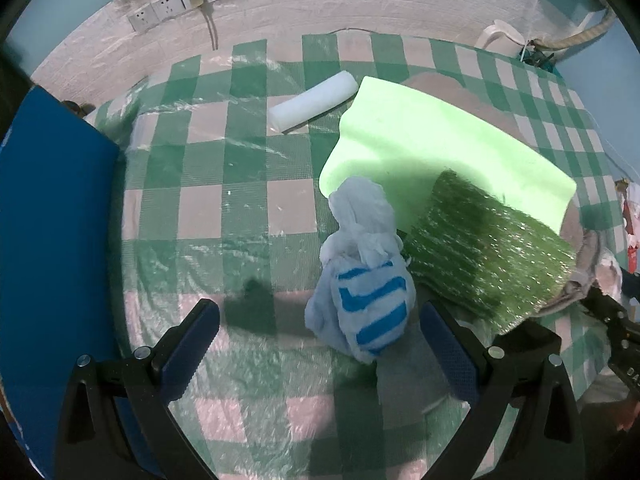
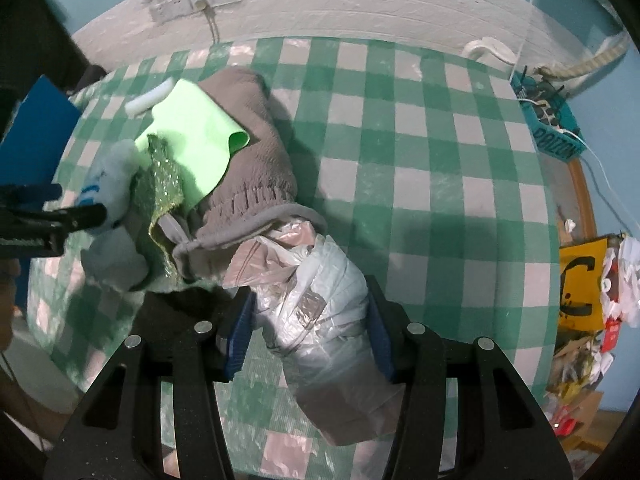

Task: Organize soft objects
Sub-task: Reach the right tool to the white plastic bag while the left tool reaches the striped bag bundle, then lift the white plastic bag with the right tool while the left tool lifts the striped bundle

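Plastic-wrapped bundle (image 2: 320, 320) sits clamped in the right gripper (image 2: 310, 328); left gripper (image 1: 320, 332), jaws wide, straddles a blue-striped cloth (image 1: 364, 300), apparently awaiting closure.

Pale blue cloth bundle with bright blue and white stripes (image 1: 362, 280), knotted at the top, standing on the checked worktop (image 1: 224, 208), just beside a sparkly dark green fibrous mat (image 1: 488, 252). Mat lying partly over a light green foam sheet (image 1: 432, 140), curled at one corner. White foam roll (image 1: 314, 102) on its side near the sheet's far edge. Grey-brown knitted garment with a grey hem (image 2: 256, 152) under the sheet, crumpled. Crinkled clear plastic bag bundle, whitish and pinkish (image 2: 320, 308), clamped between the right tool's (image 2: 312, 340) blue pads, touching the garment's hem.
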{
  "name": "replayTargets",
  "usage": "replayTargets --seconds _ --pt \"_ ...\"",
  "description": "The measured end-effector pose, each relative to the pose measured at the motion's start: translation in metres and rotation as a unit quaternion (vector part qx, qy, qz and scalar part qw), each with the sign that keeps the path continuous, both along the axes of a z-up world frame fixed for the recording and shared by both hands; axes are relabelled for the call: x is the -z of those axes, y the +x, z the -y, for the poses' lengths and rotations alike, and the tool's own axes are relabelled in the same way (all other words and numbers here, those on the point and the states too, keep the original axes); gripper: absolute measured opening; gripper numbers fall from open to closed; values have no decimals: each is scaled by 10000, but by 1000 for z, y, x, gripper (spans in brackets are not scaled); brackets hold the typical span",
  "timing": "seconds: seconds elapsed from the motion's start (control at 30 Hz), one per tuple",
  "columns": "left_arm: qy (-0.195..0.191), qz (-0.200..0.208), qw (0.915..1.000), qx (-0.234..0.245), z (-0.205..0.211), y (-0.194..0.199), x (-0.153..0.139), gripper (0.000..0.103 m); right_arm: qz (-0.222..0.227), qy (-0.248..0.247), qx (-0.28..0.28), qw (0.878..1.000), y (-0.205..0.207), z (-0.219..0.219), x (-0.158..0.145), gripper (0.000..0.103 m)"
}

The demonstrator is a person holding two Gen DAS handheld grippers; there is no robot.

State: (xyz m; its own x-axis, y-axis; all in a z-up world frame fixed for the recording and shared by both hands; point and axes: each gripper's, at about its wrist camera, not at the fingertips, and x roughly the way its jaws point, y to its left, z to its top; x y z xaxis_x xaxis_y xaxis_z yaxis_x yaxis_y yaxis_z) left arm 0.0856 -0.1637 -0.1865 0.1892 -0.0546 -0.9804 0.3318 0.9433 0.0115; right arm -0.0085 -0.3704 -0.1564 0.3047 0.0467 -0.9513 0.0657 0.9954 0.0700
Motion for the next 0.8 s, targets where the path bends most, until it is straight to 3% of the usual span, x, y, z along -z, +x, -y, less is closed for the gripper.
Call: replayTargets --seconds 0.23,0.47,0.8 --pt "42 89 10000 4 8 6 10 99 -19 34 31 10000 1 -2 3 50" --pt "14 200 9998 6 12 7 11 50 -12 48 16 10000 0 -1 2 50" --pt "-183 375 9991 26 2 -3 1 44 113 56 70 9999 -8 -5 -11 50"
